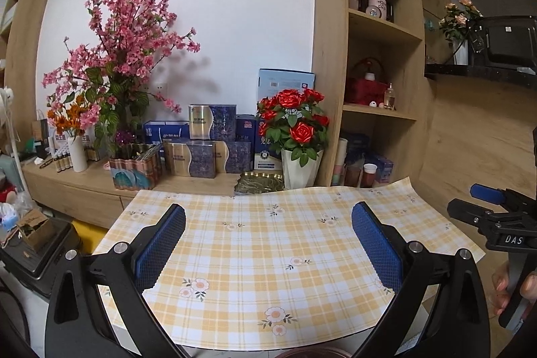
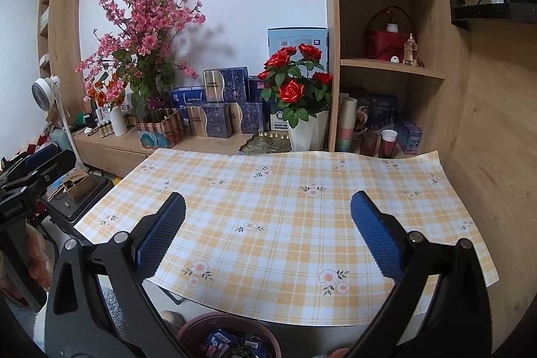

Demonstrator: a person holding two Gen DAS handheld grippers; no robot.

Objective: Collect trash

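A round brown bin (image 2: 201, 329) sits below the table's near edge in the right wrist view, holding blue wrappers (image 2: 220, 341) and other scraps. The yellow checked tablecloth (image 1: 255, 250) (image 2: 285, 217) shows only its printed flowers, no loose trash. My left gripper (image 1: 268, 244) is open above the cloth with nothing between its blue pads. My right gripper (image 2: 268, 234) is open too, over the cloth's near half. Each gripper appears at the edge of the other's view: the right gripper (image 1: 486, 207) held by a hand, the left gripper (image 2: 37, 170) at far left.
Behind the table a wooden sideboard (image 1: 67, 187) carries a pink blossom arrangement (image 1: 127, 32), blue and gold boxes (image 1: 201, 150), a gold tray (image 1: 258, 182) and red roses in a white pot (image 1: 298, 166). Shelves (image 2: 386, 66) with cups stand at the right. A black appliance (image 1: 37, 254) sits left.
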